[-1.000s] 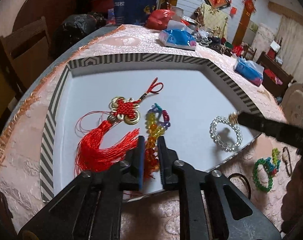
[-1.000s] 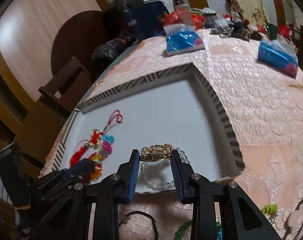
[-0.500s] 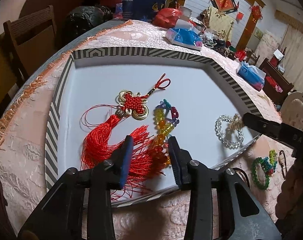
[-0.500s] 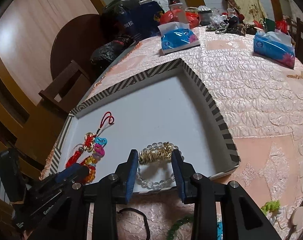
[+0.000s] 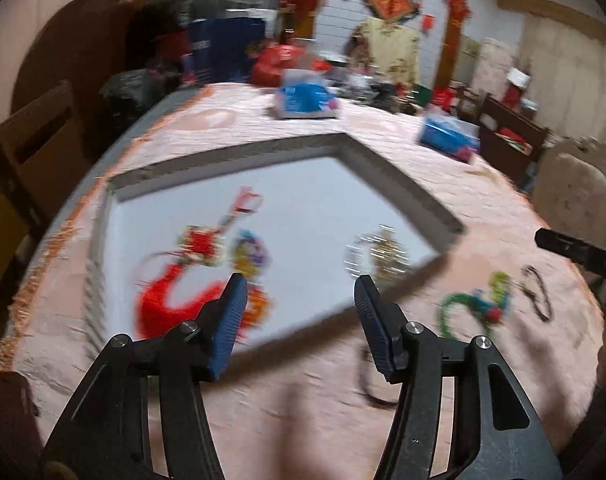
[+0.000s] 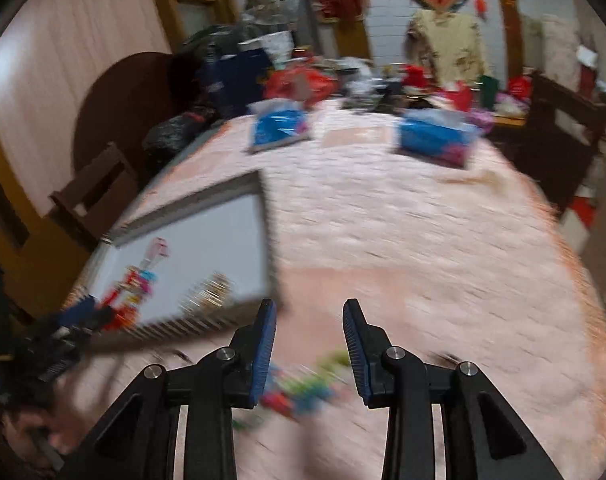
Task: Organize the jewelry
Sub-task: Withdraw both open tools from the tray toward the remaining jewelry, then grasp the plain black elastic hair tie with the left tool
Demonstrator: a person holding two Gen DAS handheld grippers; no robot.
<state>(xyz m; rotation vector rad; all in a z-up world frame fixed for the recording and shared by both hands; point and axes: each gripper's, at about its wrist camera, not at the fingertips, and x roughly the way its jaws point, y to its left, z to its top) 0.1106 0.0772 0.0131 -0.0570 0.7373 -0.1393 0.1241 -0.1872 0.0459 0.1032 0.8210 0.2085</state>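
1. We see our left gripper (image 5: 299, 300) with jaws apart, just been opening, nothing between them, over the tray's near edge.
2. Our right gripper (image 6: 308, 326) is parted, empty.
3. Red tassel knot (image 5: 171, 300), colored bead string (image 5: 249, 254) and clear bead bracelet (image 5: 377, 254) lie in the white tray (image 5: 303, 200).
4. Green bead bracelet (image 5: 463, 312) lies on the pink tablecloth (image 6: 423, 240), right of the tray.

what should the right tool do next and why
Probably lower the right tool onto the green beaded bracelet and close on it. The tool is open and empty, the bracelet lies on the tablecloth just below its tips, outside the tray, where the pearl bracelet already lies.
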